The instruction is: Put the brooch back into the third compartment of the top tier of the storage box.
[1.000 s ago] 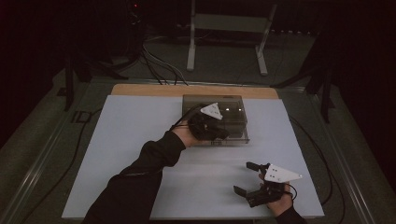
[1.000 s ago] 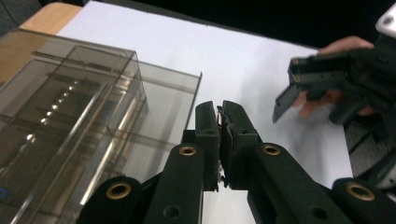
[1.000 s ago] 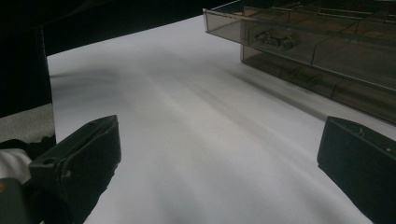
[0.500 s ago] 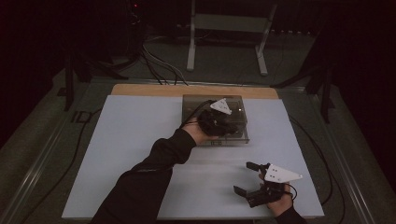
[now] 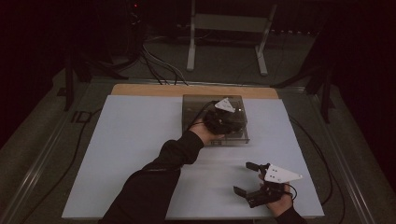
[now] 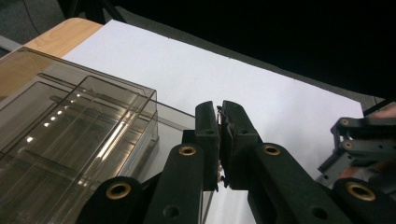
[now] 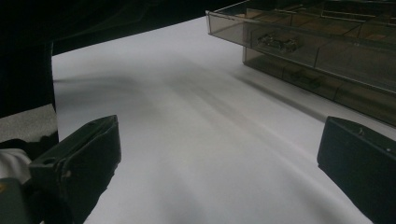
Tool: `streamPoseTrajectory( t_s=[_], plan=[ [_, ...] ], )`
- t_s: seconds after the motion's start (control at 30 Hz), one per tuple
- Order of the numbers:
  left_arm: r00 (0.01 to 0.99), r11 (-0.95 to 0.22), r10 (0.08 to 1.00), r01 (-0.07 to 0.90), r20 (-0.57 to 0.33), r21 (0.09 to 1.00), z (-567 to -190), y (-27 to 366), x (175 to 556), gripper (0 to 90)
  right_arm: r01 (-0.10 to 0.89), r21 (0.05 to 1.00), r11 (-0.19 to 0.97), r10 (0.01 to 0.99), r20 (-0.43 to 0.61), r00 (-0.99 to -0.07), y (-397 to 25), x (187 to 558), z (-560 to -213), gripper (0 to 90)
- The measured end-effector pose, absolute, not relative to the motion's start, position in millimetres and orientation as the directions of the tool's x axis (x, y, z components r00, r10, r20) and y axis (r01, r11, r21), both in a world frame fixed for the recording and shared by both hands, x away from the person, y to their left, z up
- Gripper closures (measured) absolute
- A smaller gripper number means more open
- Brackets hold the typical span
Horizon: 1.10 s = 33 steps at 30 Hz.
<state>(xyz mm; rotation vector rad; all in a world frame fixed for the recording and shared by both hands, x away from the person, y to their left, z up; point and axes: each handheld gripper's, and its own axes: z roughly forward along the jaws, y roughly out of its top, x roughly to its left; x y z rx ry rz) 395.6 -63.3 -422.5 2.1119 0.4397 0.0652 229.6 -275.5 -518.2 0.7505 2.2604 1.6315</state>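
Note:
A smoky clear plastic drawer box (image 5: 198,105) stands at the back middle of the white table top (image 5: 135,144). My left gripper (image 5: 225,119) hovers over the box's front right part. In the left gripper view its jaws (image 6: 219,109) are shut on a small thin metal piece (image 6: 219,140), with the box (image 6: 79,130) to their left. One drawer (image 7: 261,32) sticks out a little and holds a small metal part (image 7: 275,43). My right gripper (image 5: 243,177) rests open near the front right edge, with nothing between its fingers (image 7: 77,158).
A strip of bare wood (image 5: 144,89) shows behind the white sheet. Cables (image 5: 159,65) and a metal stand (image 5: 229,32) lie on the floor beyond the table. The other gripper (image 6: 359,144) appears at the right of the left gripper view.
My left gripper has shifted a little to the right and farther over the box. The right gripper has stayed where it was.

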Motion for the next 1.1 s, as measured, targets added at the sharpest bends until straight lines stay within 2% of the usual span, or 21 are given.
streamPoseTrajectory(
  t_s=[0.33, 0.87, 0.97, 1.07, 1.1],
  plan=[
    [0.927, -0.505, 0.349, 0.308, -0.135, 0.807, -432, -69, 401, 87.1, 0.259, 0.936, 0.237, 0.541, 0.094, -0.835, -276, 230, -518, 0.0],
    [0.927, -0.556, 0.361, 0.301, -0.101, 0.775, -440, -82, 407, 86.9, 0.264, 0.936, 0.233, 0.538, 0.102, -0.837, -276, 230, -519, 0.0],
    [0.915, -0.544, 0.389, 0.322, -0.107, 0.775, -439, -84, 408, 86.6, 0.267, 0.935, 0.233, 0.536, 0.106, -0.838, -276, 231, -519, 0.0],
    [0.905, -0.525, 0.41, 0.333, -0.11, 0.783, -439, -83, 410, 78.5, 0.264, 0.935, 0.238, 0.533, 0.101, -0.84, -275, 230, -519, 0.0],
    [0.903, -0.518, 0.414, 0.339, -0.117, 0.786, -439, -81, 410, 72.9, 0.263, 0.935, 0.239, 0.533, 0.1, -0.84, -275, 231, -519, 0.0]
  ],
)
